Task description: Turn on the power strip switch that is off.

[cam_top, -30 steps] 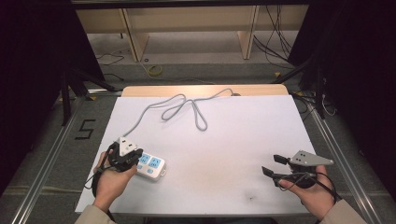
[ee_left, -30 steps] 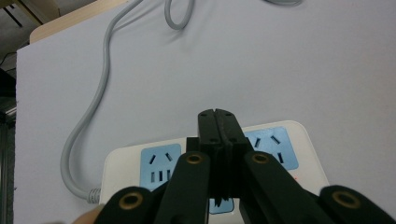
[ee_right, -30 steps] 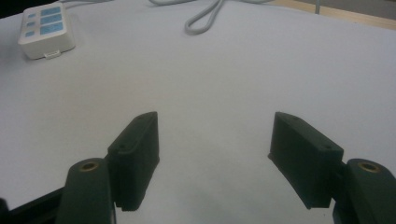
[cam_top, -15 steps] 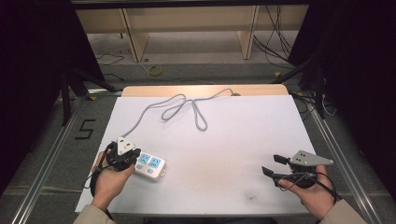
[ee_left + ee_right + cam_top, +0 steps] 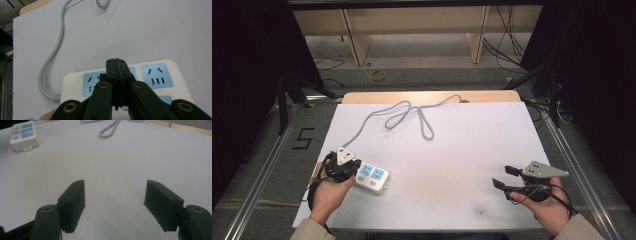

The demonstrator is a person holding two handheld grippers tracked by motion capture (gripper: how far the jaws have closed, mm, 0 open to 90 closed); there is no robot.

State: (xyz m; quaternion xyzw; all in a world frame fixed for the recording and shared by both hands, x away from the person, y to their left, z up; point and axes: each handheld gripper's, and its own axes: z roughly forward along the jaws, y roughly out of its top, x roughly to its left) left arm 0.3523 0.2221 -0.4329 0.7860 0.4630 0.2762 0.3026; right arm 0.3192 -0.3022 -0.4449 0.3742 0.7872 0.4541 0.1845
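Left gripper [image 5: 117, 65]: in its own view the two black jaws are pressed flat together with nothing between them, tips over the middle of the white power strip [image 5: 160, 72], above its blue socket panels. Contact with the strip's face cannot be told. The high view does not resolve the jaws; there the left gripper [image 5: 343, 167] sits at the strip's left end, held by the left hand [image 5: 328, 192], at the near left of the table.

Right gripper [image 5: 115, 195]: its own view shows the jaws spread wide over bare sheet, holding nothing. The power strip [image 5: 24, 135] appears far off at upper left. In the high view the right gripper [image 5: 504, 177] is at the near right, well apart from the strip, held by the right hand [image 5: 548, 205], grey three-cornered plate on top.

Grey cable [image 5: 409, 112]: leaves the strip's left end, runs up the sheet and loops near the far edge. The left gripper view shows its strain relief joining the strip; the high view gives the full run.

Surface: white sheet [image 5: 472, 145] covering a wooden table [image 5: 427, 96], wood bare along the far edge. Beyond: grey floor, a "5" marked at left, wooden shelving, dark surrounds.

Against the earlier frames: both grippers, strip and cable hold the same positions.
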